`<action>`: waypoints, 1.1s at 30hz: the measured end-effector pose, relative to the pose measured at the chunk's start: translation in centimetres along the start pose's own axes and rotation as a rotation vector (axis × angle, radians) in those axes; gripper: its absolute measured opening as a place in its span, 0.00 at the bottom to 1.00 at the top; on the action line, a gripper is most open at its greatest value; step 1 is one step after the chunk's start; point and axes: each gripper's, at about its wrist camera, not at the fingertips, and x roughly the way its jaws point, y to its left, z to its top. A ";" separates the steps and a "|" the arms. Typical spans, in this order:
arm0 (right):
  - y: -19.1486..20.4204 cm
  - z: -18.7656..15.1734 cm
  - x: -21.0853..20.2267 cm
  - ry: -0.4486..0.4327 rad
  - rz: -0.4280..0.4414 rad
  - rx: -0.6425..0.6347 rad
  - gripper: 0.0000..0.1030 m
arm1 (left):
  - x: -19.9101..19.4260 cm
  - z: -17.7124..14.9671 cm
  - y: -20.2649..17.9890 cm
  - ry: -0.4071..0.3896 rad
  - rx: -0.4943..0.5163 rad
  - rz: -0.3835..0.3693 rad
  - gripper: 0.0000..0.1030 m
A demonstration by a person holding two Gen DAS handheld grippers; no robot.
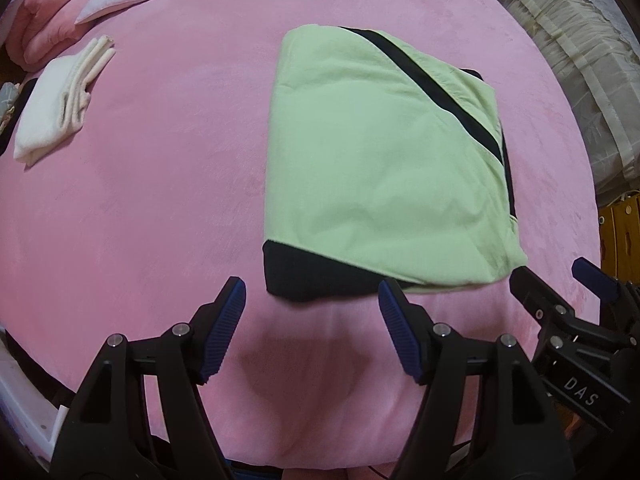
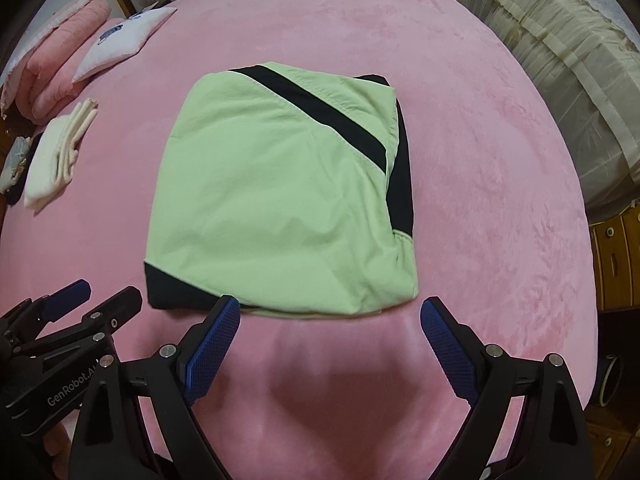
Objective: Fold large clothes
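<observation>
Pink plush bedding covers the bed that fills both views, and on it lies the folded light-green garment with black stripes and a black hem band, a squarish bundle nearer the right side in the left wrist view. Both grippers point down at its near edge: the left gripper has its blue-padded fingers spread apart over the black corner, nothing between them, and the right gripper holds its fingers wide over the green near edge, also empty. Far left lie a folded white cloth, a stack of folded pink blankets and a pale flat cushion. Cream ruffled fabric hangs right. Only the right wrist view shows a wooden drawer front.
</observation>
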 end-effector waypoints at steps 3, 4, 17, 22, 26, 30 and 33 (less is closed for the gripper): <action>-0.7 1.5 1.4 0.017 0.003 -0.004 0.90 | 1.2 1.1 0.1 0.018 -0.014 0.015 0.64; -1.0 2.0 1.8 0.023 0.002 -0.007 0.90 | 1.8 1.6 0.2 0.025 -0.023 0.022 0.64; -6.6 8.1 10.7 0.130 0.048 0.003 0.90 | 10.1 6.5 3.5 0.149 -0.176 -0.009 0.67; -10.7 9.7 15.8 0.189 0.225 0.126 0.90 | 11.9 7.8 5.1 0.137 -0.222 -0.135 0.76; -14.1 10.8 19.6 0.208 0.475 0.261 0.94 | 14.0 9.5 6.7 0.126 -0.279 -0.248 0.77; -15.6 12.6 21.8 0.197 0.694 0.311 0.92 | 15.2 11.6 7.1 0.119 -0.326 -0.300 0.75; -15.3 14.4 23.5 0.221 0.822 0.320 0.66 | 16.2 13.3 6.5 0.095 -0.372 -0.321 0.63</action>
